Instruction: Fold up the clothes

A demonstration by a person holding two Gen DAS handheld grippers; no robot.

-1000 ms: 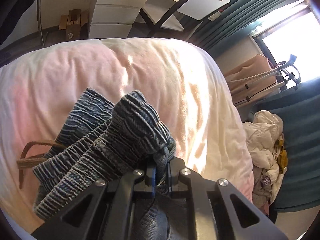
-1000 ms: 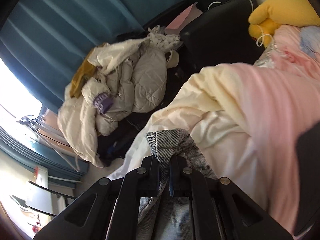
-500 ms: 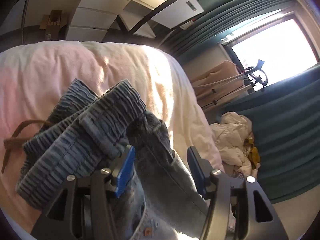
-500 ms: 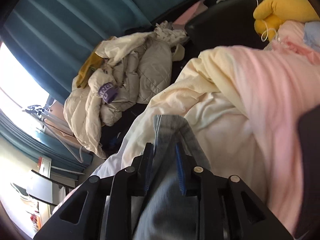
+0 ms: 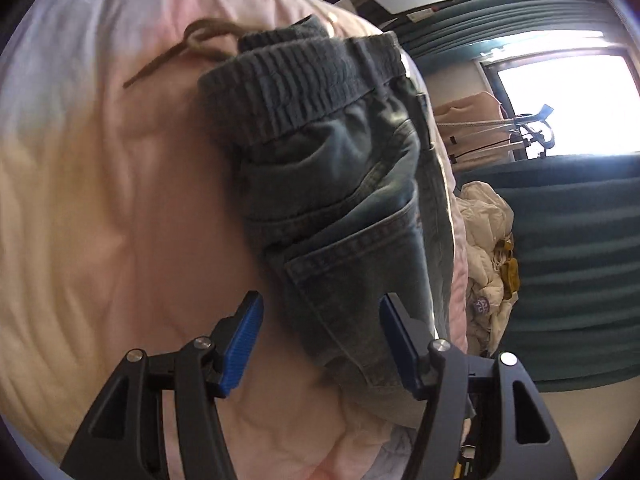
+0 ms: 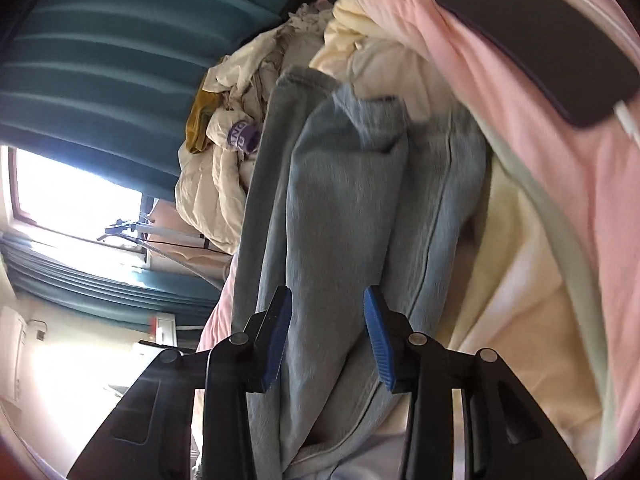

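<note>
Denim trousers (image 5: 340,184) at frame centre, doubled on pink duvet (image 5: 100,200); left gripper (image 5: 320,340) and right gripper (image 6: 326,332) both spread, holding nothing; judged: first fold laid, further folds remaining.

Light: daylight came from a blown-out window (image 5: 568,92) | Shadows: soft shade fell beneath the jeans (image 5: 340,184) | Blur: right wrist view smeared | Distortion: fisheye bending, dark vignetted corners
</note>
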